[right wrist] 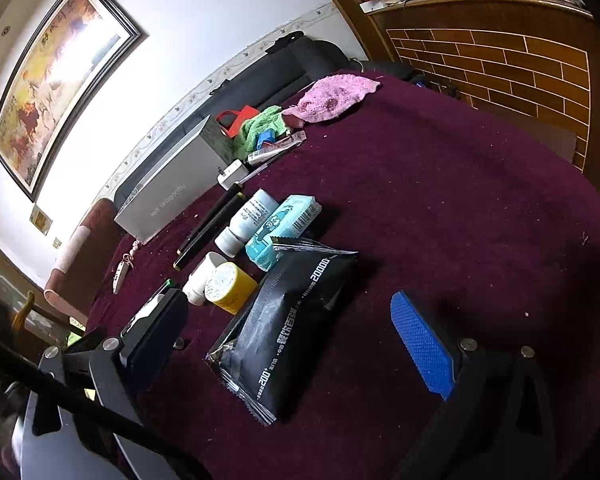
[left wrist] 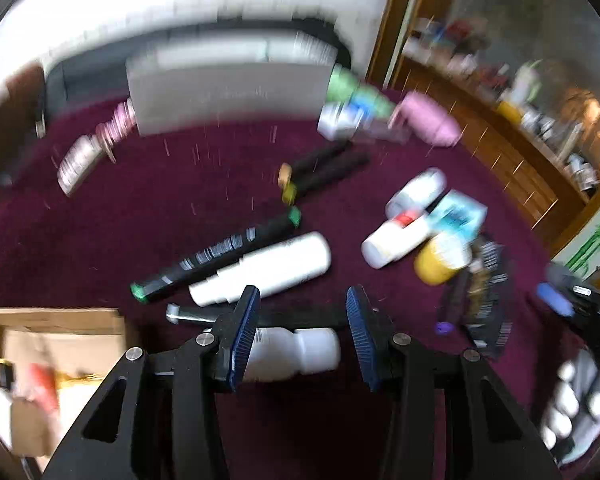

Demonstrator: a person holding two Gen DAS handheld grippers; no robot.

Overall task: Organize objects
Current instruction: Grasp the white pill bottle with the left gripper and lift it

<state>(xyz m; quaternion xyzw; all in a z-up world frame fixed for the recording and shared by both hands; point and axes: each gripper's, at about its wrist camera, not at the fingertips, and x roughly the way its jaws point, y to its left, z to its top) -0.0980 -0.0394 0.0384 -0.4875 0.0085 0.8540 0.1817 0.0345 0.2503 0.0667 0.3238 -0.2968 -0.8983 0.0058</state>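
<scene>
My left gripper (left wrist: 302, 334) is open above a small white bottle (left wrist: 300, 352) lying on the maroon table (left wrist: 180, 208); its fingers (left wrist: 246, 336) stand either side without touching. Beyond lie a white spray bottle (left wrist: 268, 268), a black marker with green caps (left wrist: 216, 256) and a metal-tipped tool (left wrist: 180, 314). My right gripper (right wrist: 292, 344) is open wide around a black foil packet (right wrist: 284, 328), which also shows in the left wrist view (left wrist: 480, 300). A yellow jar (right wrist: 230, 286), white bottles (right wrist: 246, 220) and a blue tissue pack (right wrist: 284, 228) lie beside it.
A cardboard box (left wrist: 52, 368) with items sits at the left table edge. A grey box (right wrist: 172, 196), green cloth (right wrist: 260, 124), pink cloth (right wrist: 332, 96), white charger (right wrist: 232, 174) and two black pens (right wrist: 208, 228) lie at the back. A wooden counter (right wrist: 500, 60) stands right.
</scene>
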